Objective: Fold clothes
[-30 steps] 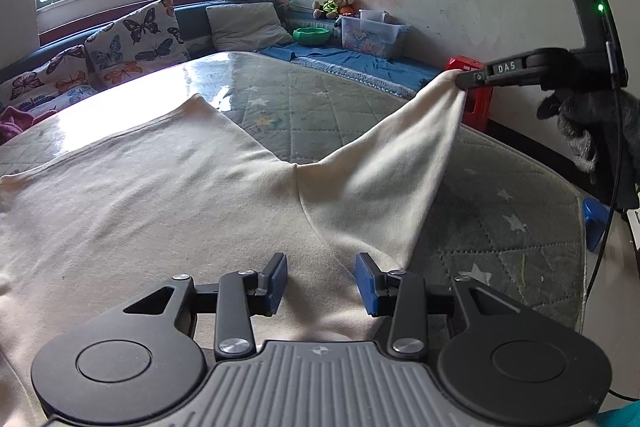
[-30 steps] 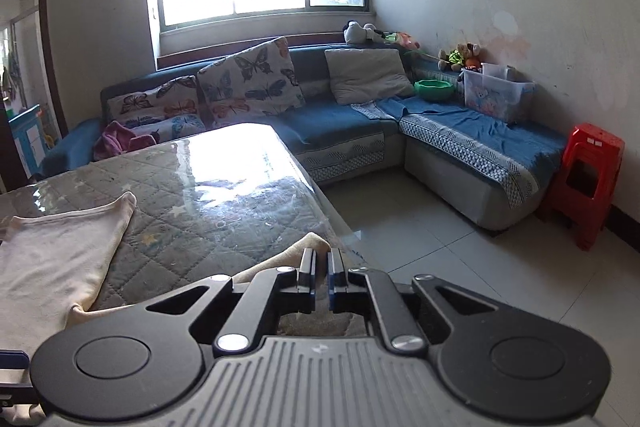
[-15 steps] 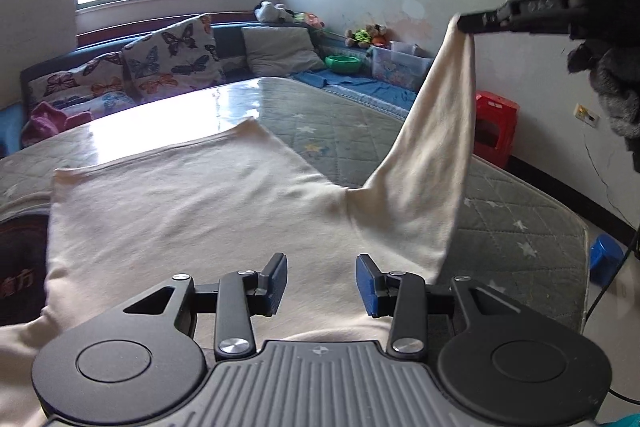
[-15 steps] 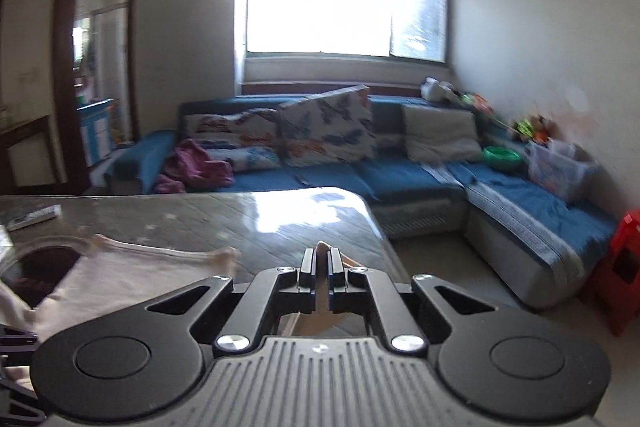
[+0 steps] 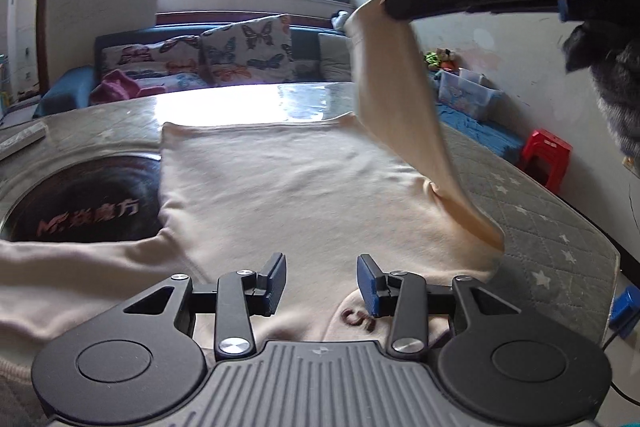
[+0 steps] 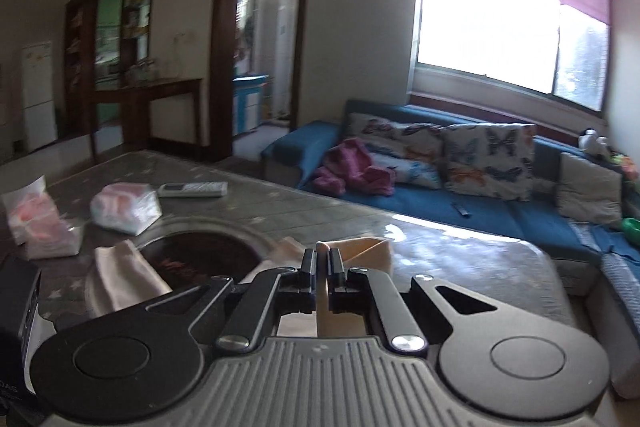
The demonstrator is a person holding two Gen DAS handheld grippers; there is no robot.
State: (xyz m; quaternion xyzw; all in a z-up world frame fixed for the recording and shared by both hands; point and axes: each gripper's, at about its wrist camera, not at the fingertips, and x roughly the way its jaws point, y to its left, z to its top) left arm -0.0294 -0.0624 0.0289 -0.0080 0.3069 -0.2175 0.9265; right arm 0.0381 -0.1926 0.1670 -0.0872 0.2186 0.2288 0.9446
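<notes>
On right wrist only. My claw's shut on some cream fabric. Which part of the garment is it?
Observer: The end of a sleeve. The right claw holds it raised above the body of the cream top, which lies spread on the quilted table.
Operator: Left claw holding anything?
Observer: No. The left claw is open and empty, over the top's near edge by a brown mark.
</notes>
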